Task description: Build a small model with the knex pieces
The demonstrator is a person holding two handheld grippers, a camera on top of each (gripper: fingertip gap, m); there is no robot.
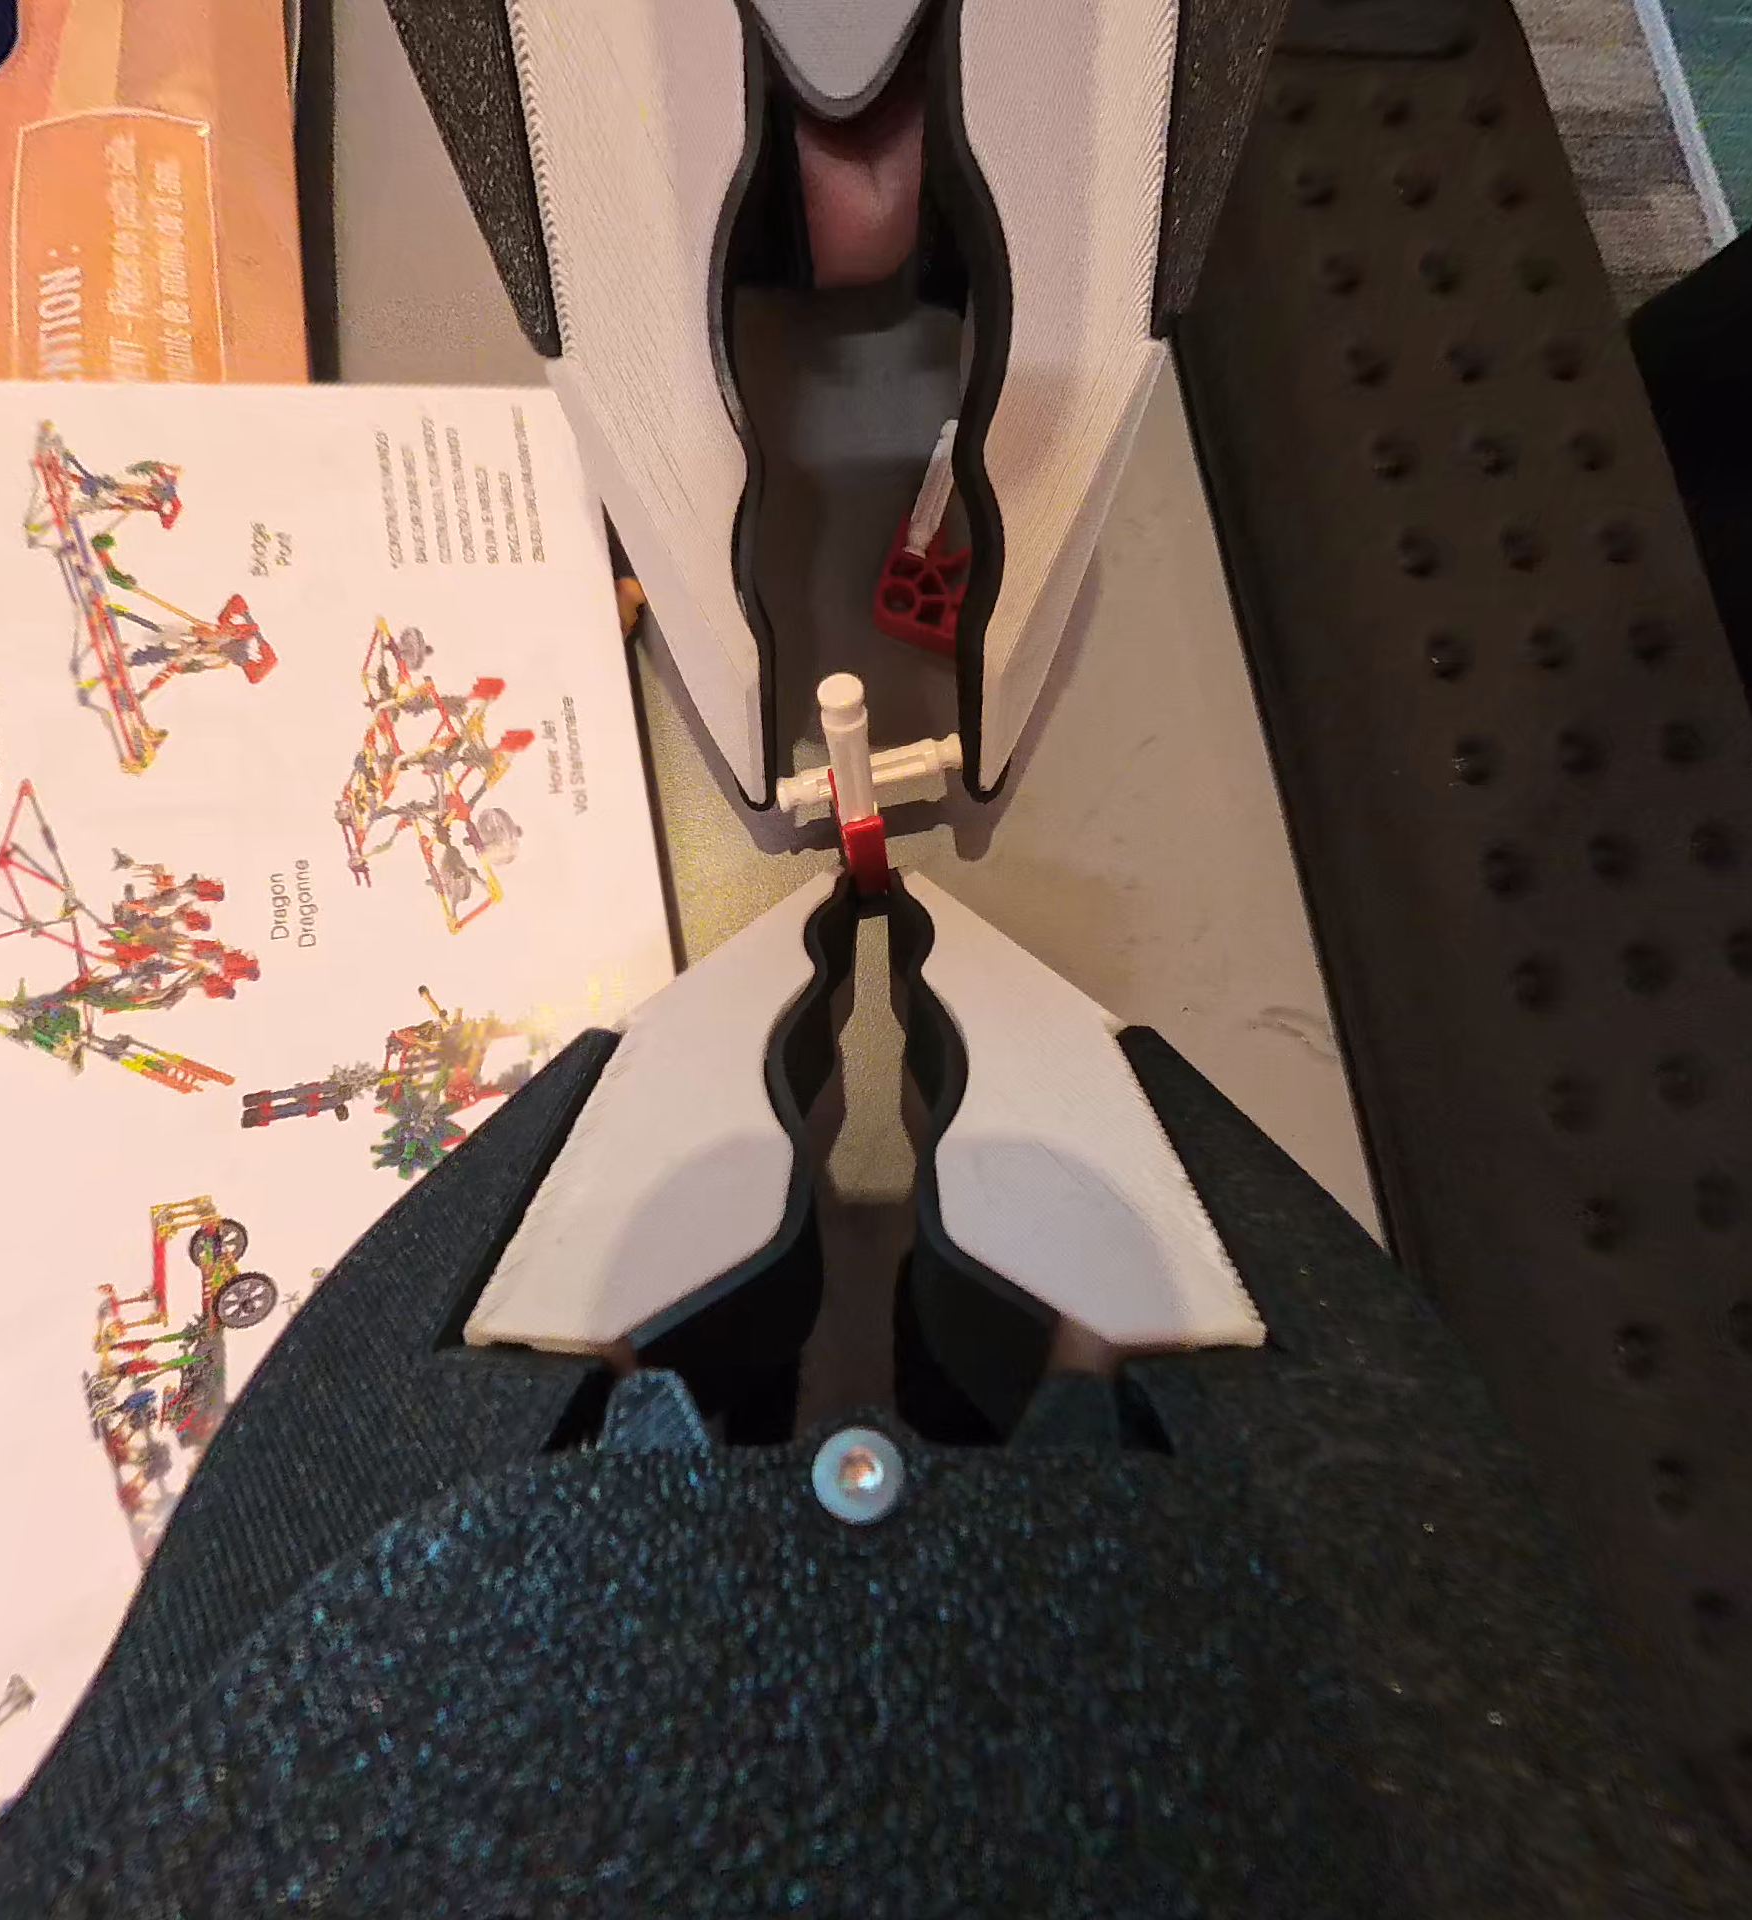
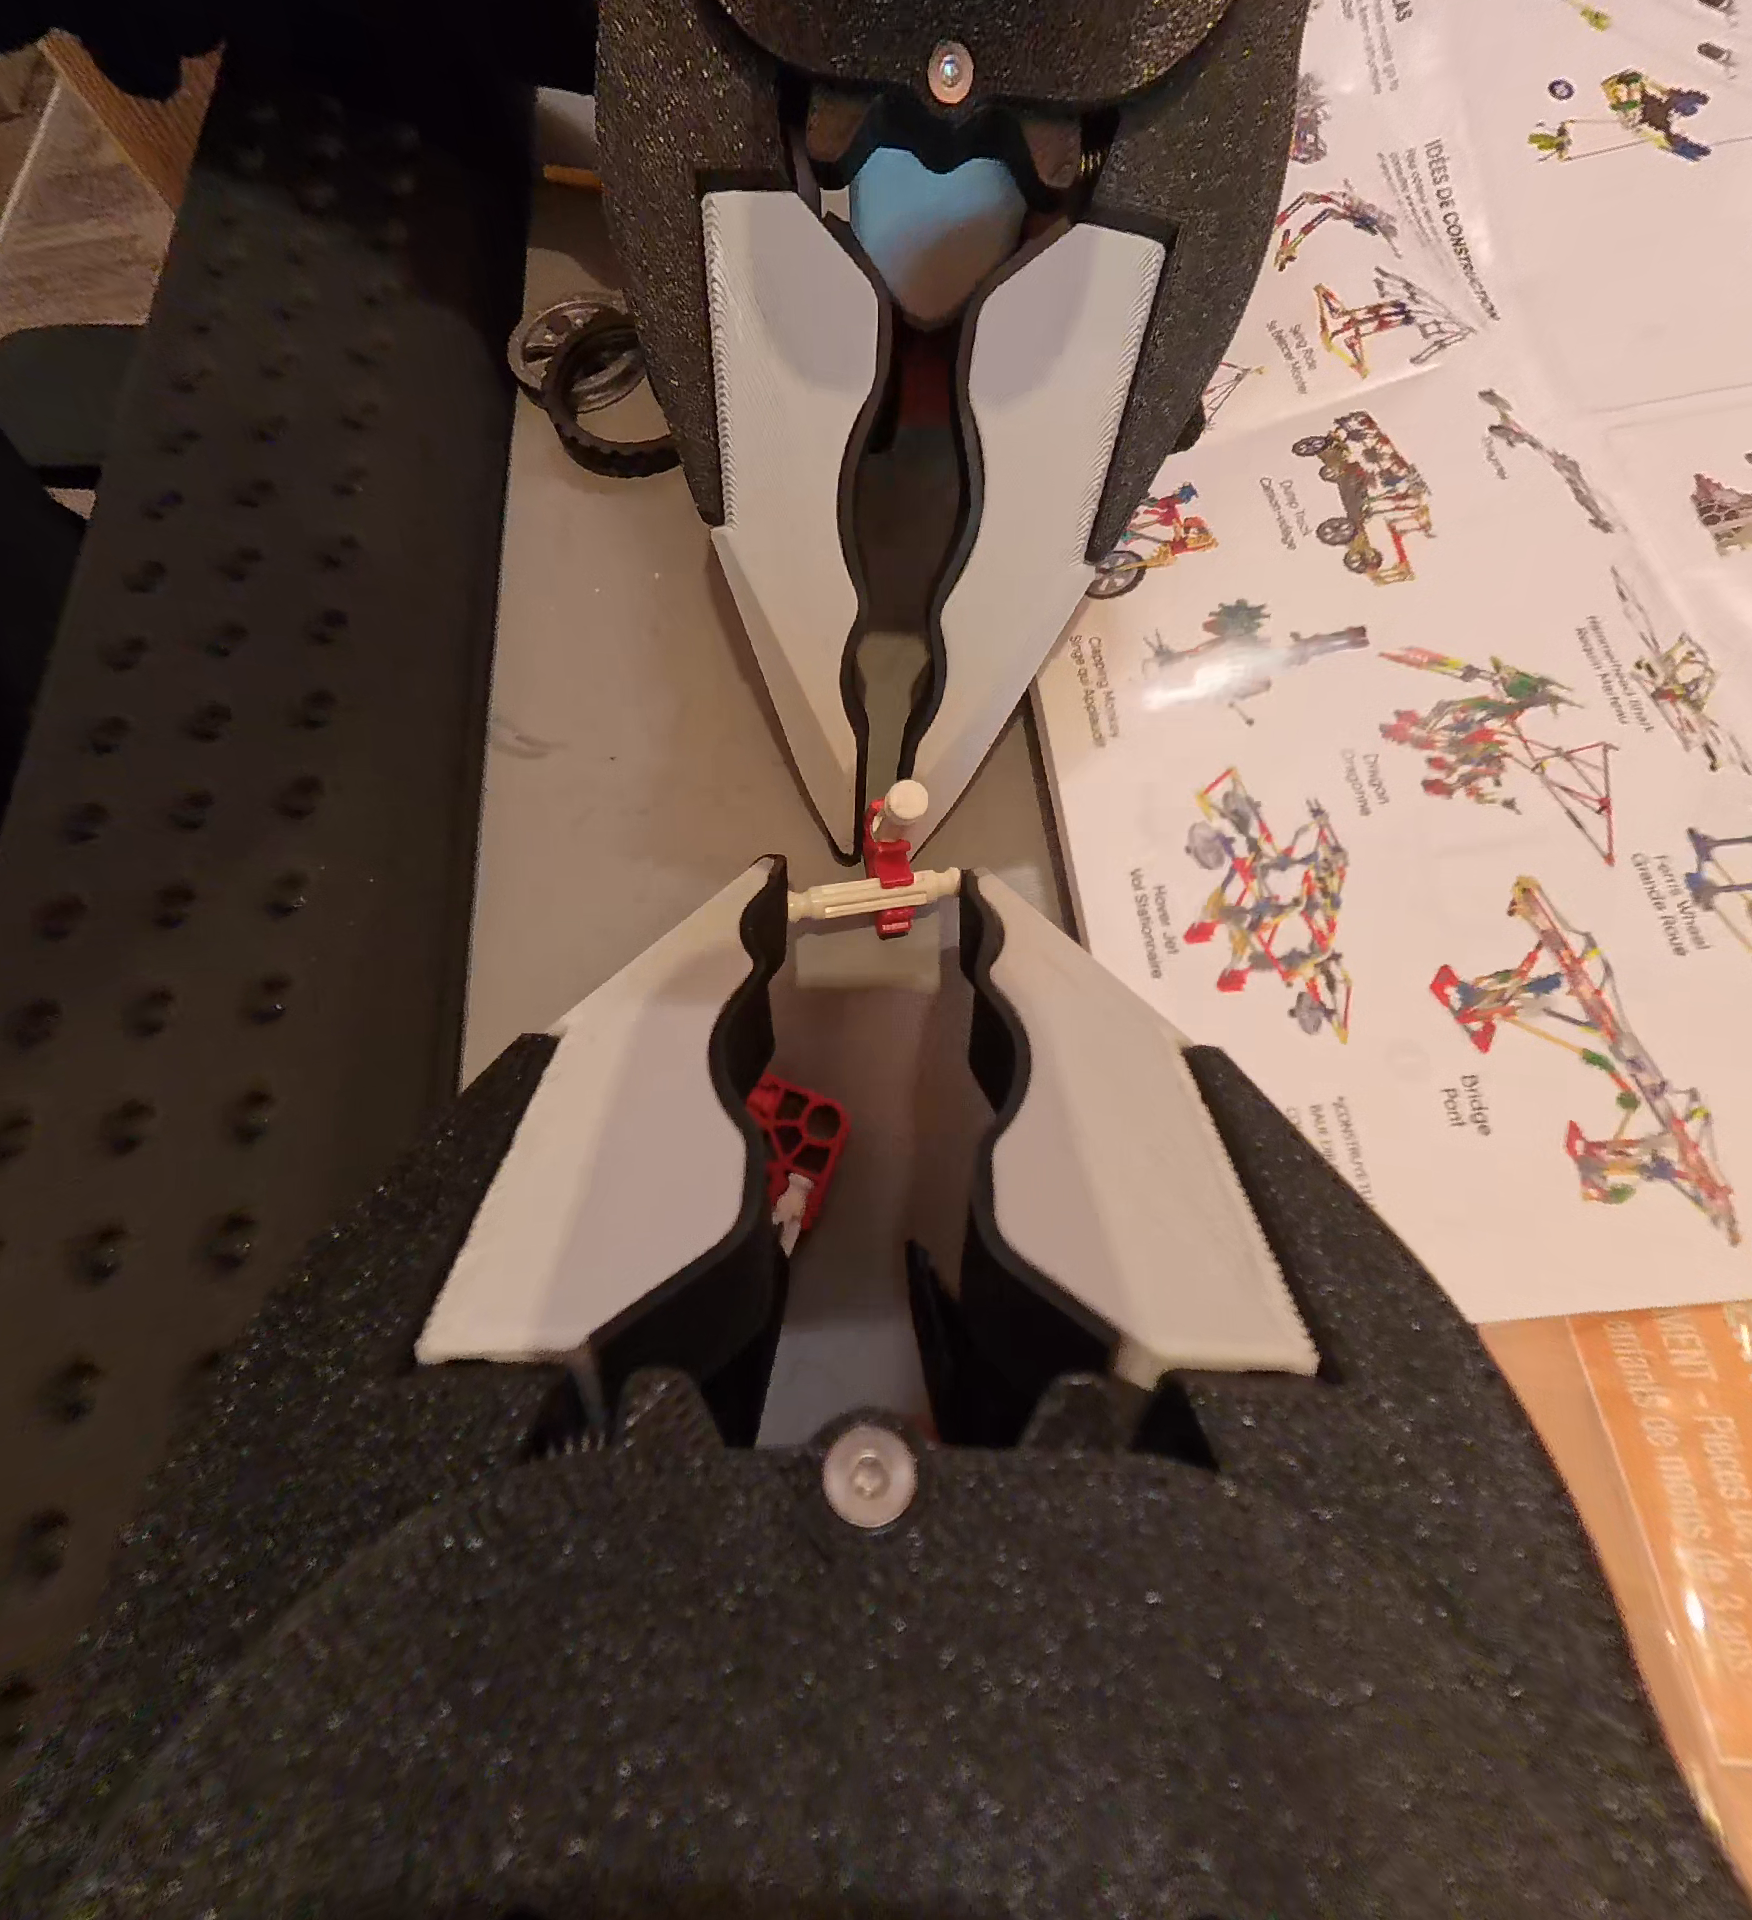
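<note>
Left gripper [image 1: 864, 891] pinches a red connector [image 1: 861, 847] at its fingertips, jaws nearly closed on it. An upright white rod [image 1: 844, 743] sticks out of that connector. Right gripper [image 2: 872, 896] faces it tip to tip, jaws set narrow with a second white rod [image 2: 874, 896] lying crosswise between the fingertips, each rod end touching or just beside a pad; firm clamp or light contact, cannot tell. The crosswise rod sits in the connector's clip, so the two grippers meet at one small assembly above a grey table [image 1: 1111, 935].

A second red connector [image 2: 799, 1138] with a white stub lies on the table under the right gripper, partly hidden by a finger.

Printed sheet [image 2: 1474, 831] beside the grippers carries colour pictures of rod-and-connector models with small captions. An orange box [image 1: 113, 187] with a printed warning panel is cut off at the frame edge. Black dimpled mat [image 1: 1526, 831] runs along the other side.

Black tyre rings and a grey wheel [image 2: 581, 384] sit behind the left gripper, half hidden. A blue shape shows deep between the left gripper's fingers, unclear what it is.
</note>
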